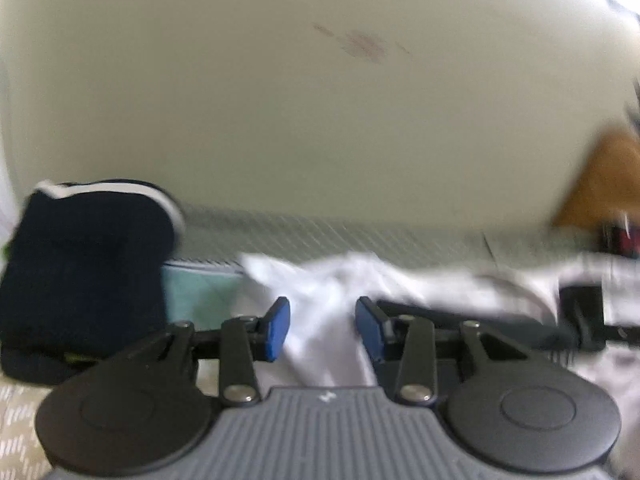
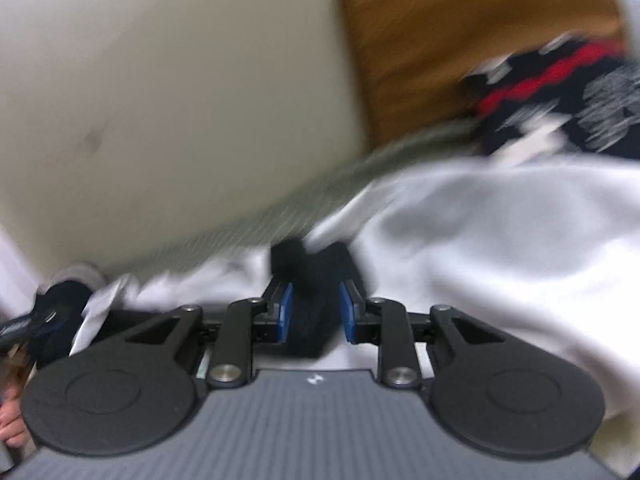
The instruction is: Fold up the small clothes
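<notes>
A crumpled white garment lies on the striped cover. My left gripper hangs over it with its blue pads apart; white cloth runs through the gap and neither pad presses on it. In the right wrist view the same white garment spreads out to the right. A dark piece of cloth fills the gap of my right gripper and touches both blue pads. Both views are blurred.
A folded navy garment with white trim sits at the left on a teal cloth. A navy, red and white patterned garment lies at the far right beside an orange-brown surface. A person's fingers show at the lower left.
</notes>
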The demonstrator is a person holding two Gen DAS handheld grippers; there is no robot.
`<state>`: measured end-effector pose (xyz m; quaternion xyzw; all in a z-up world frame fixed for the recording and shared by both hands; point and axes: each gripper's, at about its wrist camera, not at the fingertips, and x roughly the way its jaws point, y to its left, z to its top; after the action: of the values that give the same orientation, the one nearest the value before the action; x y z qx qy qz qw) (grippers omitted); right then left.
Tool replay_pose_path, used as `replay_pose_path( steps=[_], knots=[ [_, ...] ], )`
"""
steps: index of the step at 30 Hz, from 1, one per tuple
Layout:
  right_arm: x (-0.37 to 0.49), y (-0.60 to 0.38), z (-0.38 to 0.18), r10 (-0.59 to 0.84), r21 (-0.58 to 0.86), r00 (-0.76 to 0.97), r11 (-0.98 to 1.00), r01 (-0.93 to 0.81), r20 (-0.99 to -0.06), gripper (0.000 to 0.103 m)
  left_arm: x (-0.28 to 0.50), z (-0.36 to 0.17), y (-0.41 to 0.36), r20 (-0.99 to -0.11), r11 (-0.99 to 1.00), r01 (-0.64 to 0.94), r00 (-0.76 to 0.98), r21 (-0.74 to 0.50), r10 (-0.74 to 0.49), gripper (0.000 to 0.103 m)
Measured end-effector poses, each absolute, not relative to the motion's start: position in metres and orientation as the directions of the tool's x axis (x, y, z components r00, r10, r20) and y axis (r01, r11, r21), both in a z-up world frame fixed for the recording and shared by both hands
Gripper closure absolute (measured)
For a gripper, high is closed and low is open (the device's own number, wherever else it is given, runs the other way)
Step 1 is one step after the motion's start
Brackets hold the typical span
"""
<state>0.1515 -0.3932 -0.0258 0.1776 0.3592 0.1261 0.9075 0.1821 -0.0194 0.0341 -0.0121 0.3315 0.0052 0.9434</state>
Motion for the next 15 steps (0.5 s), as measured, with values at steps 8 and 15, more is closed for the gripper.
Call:
replay_pose_path(
  steps=[8,15],
  knots=[
    [0.069,-0.492,0.014,0.264,0.528,0.865,0.849,0.002,-0.427,0.074,0.161,0.018,-0.036,-0.675,1.000,-0.012,0.737,0.019,0.021,0.059],
    [-0.016,-0.586,0.007,-0.044,0.486,0.907,0.833,0.264,-0.418,0.048,0.147,0.036,-0.061,-0.611,0.996,0.059,0.787,-0.064,-0.086,0.052]
  ],
)
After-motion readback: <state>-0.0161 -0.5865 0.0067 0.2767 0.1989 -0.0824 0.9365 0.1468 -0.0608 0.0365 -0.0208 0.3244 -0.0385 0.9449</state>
